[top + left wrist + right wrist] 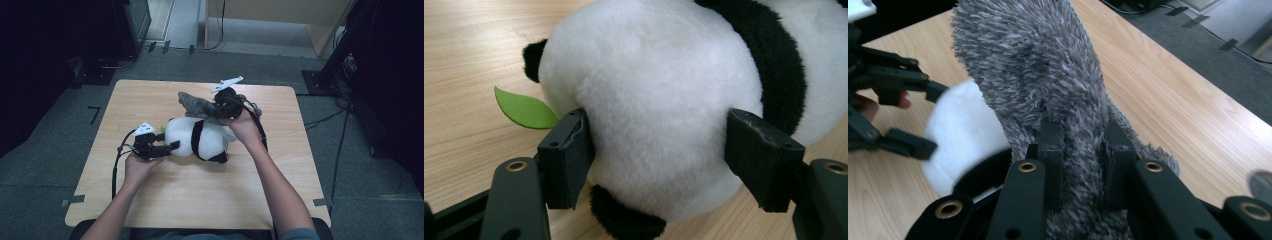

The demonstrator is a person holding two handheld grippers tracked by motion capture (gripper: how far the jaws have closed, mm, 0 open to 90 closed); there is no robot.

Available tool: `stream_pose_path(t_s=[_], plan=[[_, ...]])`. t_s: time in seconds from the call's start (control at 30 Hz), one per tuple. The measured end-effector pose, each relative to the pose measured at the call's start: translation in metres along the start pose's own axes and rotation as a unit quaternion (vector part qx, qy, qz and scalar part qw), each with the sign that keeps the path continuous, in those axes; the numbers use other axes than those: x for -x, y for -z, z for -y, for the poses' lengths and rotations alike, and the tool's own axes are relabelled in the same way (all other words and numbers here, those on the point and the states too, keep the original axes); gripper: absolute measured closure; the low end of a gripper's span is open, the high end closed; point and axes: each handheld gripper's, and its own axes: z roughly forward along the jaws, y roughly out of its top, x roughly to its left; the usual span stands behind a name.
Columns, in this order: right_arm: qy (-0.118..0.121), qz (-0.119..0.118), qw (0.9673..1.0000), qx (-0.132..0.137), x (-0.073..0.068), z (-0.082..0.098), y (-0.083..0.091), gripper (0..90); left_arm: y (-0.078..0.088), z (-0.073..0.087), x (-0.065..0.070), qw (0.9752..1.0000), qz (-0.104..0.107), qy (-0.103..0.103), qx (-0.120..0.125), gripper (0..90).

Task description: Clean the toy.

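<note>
Plush, two pieces, on a pale wood-grain table [165, 210]. One panda toy [200, 140]: rounded, white short-pile fleece with black bands and limbs, lying near the table's middle, slightly toward the far edge. One flat green felt leaf [524, 109] beside it. One grey toy [197, 105]: shaggy, coarse long pile, elongated, lifted over the panda toward the far edge; its kind is hard to tell.

Left gripper [172, 146]: black blocky jaws spread either side of the panda's white bulge, pads at the fur, whether pressing is uncertain. Right gripper [1080, 150]: jaws clenched tight on a fold of grey pile.
</note>
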Motion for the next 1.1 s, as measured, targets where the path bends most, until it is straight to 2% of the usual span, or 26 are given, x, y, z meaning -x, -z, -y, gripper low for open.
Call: stream_pose_path(t_s=[0.2, 0.4, 0.53, 0.6, 0.8, 0.93, 1.1], plan=[[0.012, -0.006, 0.9999, -0.007, -0.012, -0.015, -0.021, 75.8, 0.0, 0.002, 0.0, 1.0, 0.001, -0.002, 0.007, 28.8], [0.008, -0.017, 0.9997, -0.012, -0.019, -0.025, -0.038, 76.0, 0.0, 0.002, 0.0, 1.0, 0.001, 0.0, 0.01, 28.8], [0.02, -0.021, 0.9995, -0.015, -0.028, -0.033, -0.051, 75.8, 0.0, 0.002, 0.0, 0.9999, 0.002, 0.001, 0.012, 28.8], [0.03, -0.015, 0.9992, -0.021, -0.031, -0.035, -0.059, 75.7, 0.0, 0.002, 0.0, 0.9999, 0.002, 0.002, 0.012, 28.8], [0.039, -0.024, 0.9982, -0.04, -0.042, -0.035, -0.078, 75.1, -0.001, 0.003, 0.0, 0.9999, 0.001, 0.002, 0.014, 28.7], [0.047, -0.025, 0.9976, -0.044, -0.045, -0.033, -0.079, 74.8, -0.001, 0.002, 0.0, 0.9999, 0.001, 0.001, 0.013, 28.7], [0.042, -0.028, 0.9978, -0.042, -0.038, -0.026, -0.069, 74.7, -0.001, 0.003, 0.0, 0.9999, 0.001, 0.001, 0.015, 28.6]])
